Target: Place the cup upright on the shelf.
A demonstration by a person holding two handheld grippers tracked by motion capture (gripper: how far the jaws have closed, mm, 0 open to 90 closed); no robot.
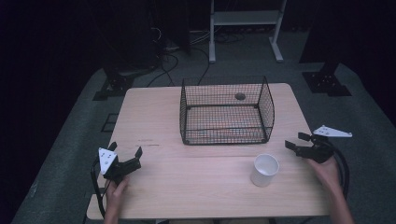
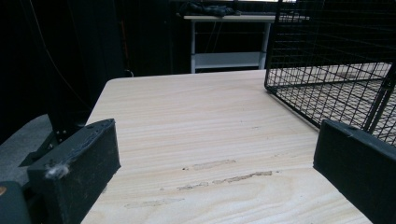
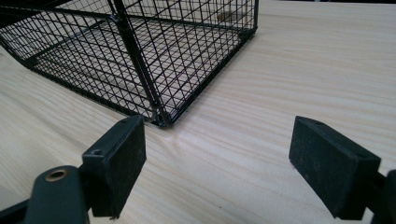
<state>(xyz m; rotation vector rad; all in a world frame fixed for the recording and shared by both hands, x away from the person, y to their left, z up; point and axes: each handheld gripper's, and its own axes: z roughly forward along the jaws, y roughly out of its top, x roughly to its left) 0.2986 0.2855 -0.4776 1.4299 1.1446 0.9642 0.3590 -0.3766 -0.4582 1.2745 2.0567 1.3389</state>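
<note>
Flanking the white cup (image 1: 265, 170), both hand-held grippers (image 1: 125, 152) (image 1: 297, 140) gaping empty, basket (image 1: 227, 111) edge ahead

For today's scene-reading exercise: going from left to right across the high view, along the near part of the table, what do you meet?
Left tongs → white cup → right tongs. The wire basket stands farther back, so it is left out of this row.
</note>
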